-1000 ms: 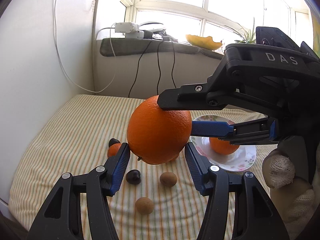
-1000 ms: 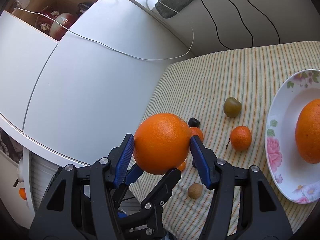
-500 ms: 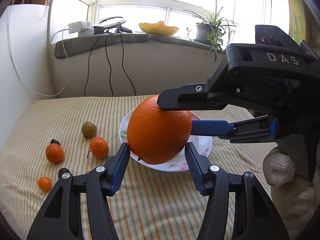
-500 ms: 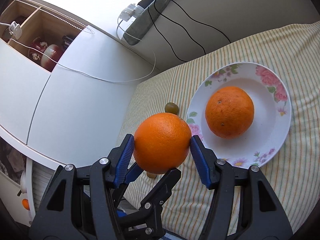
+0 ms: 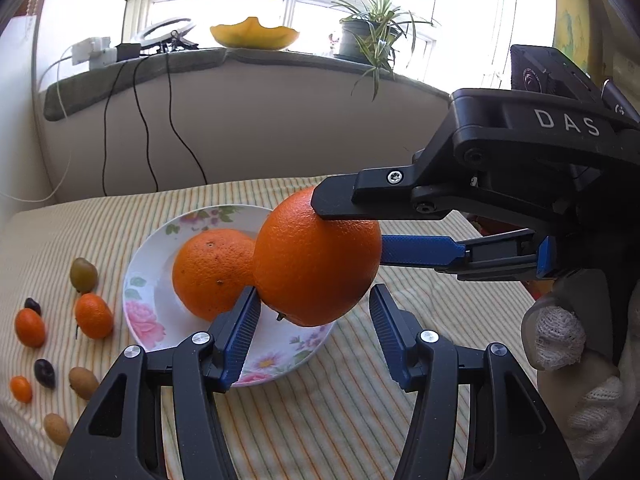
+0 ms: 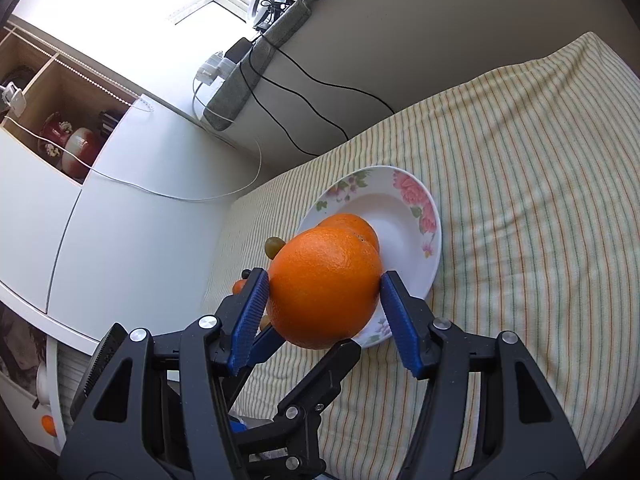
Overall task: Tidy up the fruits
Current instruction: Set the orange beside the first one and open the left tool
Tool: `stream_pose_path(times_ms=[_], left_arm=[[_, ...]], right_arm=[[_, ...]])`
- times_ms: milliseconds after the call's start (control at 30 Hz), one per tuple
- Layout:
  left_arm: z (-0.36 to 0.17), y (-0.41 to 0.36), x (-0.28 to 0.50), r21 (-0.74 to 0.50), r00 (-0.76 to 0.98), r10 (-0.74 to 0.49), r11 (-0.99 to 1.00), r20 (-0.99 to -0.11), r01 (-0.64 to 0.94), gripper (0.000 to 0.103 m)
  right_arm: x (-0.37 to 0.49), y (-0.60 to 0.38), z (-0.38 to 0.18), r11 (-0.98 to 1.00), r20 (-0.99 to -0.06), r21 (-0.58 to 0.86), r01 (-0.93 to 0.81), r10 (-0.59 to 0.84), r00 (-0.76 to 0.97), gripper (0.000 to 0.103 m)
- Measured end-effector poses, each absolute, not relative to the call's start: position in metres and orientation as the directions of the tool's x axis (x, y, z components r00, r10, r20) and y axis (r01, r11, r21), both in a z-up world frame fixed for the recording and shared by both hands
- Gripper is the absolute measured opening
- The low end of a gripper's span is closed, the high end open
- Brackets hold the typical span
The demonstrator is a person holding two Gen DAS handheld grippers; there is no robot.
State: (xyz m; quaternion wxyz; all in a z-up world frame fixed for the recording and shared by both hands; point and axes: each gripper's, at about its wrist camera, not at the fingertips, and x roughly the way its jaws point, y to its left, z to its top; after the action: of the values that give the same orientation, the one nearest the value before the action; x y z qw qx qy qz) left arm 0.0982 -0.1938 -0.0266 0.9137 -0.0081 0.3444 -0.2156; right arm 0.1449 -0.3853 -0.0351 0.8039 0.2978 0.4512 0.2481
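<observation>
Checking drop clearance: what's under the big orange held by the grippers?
Below the held big orange sits the floral white plate on the striped cloth, already holding a second orange. The plate's centre beneath the held fruit is covered, so it can't be checked.

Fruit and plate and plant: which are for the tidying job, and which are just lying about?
For the job: held orange, orange on plate, floral plate, kumquats, green fruit.
Lying about: spider plant, yellow bowl, cables, ring light.

White raised letters "DAS" on the black plastic body of the right gripper (image 5: pixel 348 236); no other text legible.
</observation>
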Motion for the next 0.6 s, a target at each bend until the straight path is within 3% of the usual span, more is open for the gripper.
stream_pose_path(times_ms=[300,600], left_arm=[[-0.036,-0.2,0.105,-0.17,0.641,-0.405,0.902,-0.652,0.397,0.056],[-0.017,-0.184,0.096,-0.141,0.686,-0.39,0.91,-0.615,0.391,0.056]], right_arm=[[0.164,-0.398,-0.048,0.703,-0.592,0.705,-0.091,0.654,0.471,0.061],[0.172,-0.399,-0.049,0.718,-0.596,0.69,-0.091,0.636,0.491,0.061]])
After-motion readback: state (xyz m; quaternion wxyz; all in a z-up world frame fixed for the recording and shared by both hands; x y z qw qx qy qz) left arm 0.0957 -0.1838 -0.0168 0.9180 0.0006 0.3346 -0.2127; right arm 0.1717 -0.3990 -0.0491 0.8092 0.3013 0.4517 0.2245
